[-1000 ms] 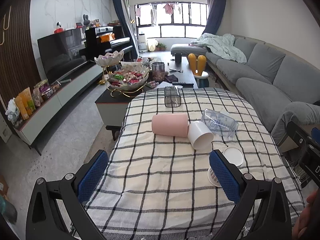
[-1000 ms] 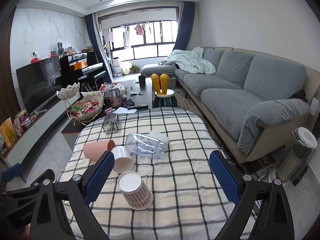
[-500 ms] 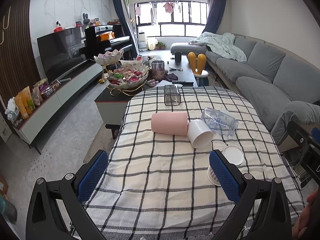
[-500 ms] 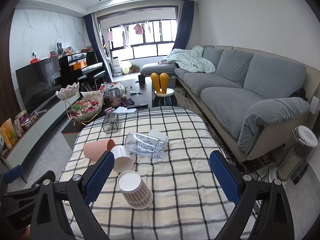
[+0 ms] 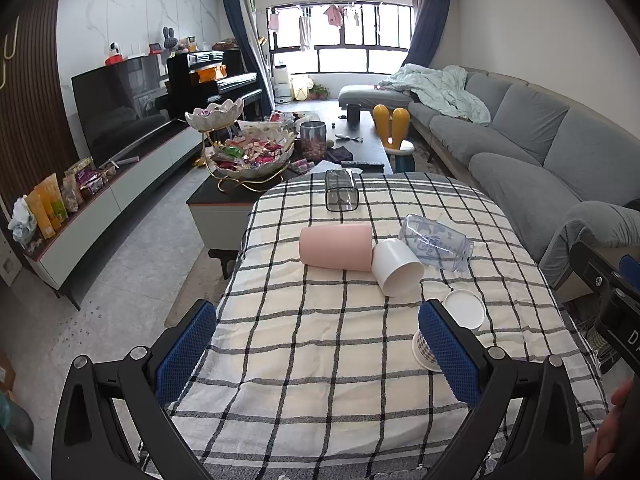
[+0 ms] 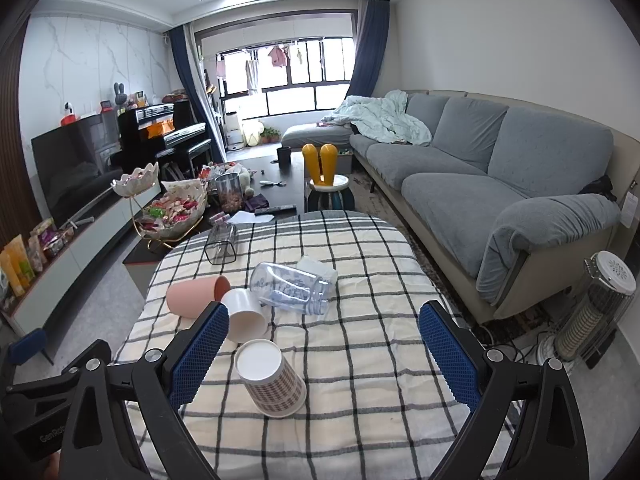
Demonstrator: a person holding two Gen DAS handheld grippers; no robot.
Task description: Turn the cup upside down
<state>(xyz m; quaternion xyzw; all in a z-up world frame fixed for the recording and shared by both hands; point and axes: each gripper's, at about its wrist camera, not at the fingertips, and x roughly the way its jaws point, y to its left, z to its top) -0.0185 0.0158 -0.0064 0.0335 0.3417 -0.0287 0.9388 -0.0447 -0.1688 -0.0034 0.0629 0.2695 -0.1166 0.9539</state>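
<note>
From the left wrist view, the left claw [image 5: 318, 350] hangs wide open and empty over the checked-cloth bench [image 5: 320, 400]; a pink plastic cup [image 5: 335, 247] lies on its side well ahead, touching a white plastic cup [image 5: 396, 266], also on its side, with a clear printed plastic cup [image 5: 436, 243] just beyond. From the right wrist view, the right claw [image 6: 322, 350] is likewise spread wide and holding nothing; a patterned paper cup [image 6: 272, 378] already stands upside down between its fingers, nearer the left one. The fallen cups look light, stiff-walled and prone to roll, so gripping across the mid-body seems safest.
</note>
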